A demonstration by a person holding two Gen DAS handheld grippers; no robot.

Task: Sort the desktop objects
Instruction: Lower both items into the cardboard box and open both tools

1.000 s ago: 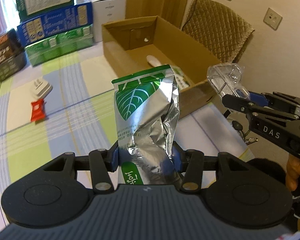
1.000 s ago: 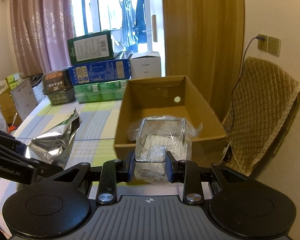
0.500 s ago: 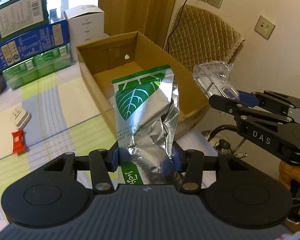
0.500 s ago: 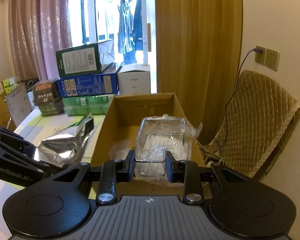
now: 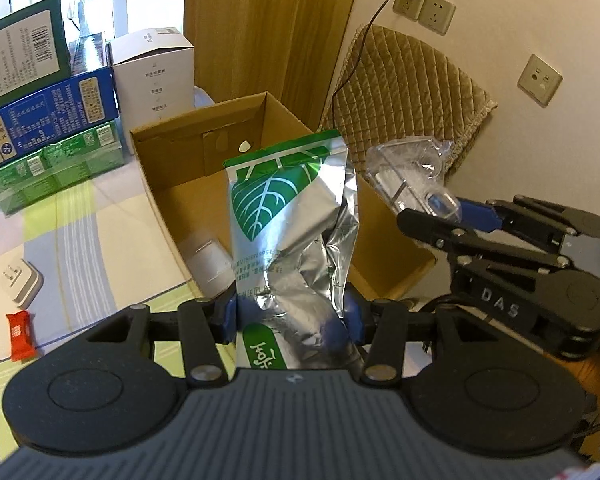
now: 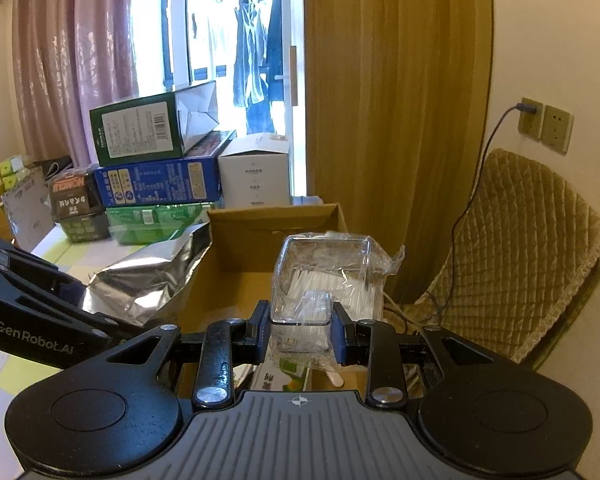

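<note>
Left gripper [image 5: 290, 314] jaws clamp the foil pouch [image 5: 292, 236] above the cardboard box [image 5: 172, 168]; right gripper [image 6: 300, 330], at three o'clock, pinches a clear plastic case [image 6: 324, 276] over it.

Both tools have moved closer to the cardboard box [image 5: 260, 184], the foil pouch [image 5: 292, 240] and clear packet [image 6: 324, 280] now over it.

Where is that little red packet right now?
In the left wrist view, the red packet lies flat on the striped tablecloth at the far left, just in front of a white plug adapter, apart from the cardboard box.
</note>
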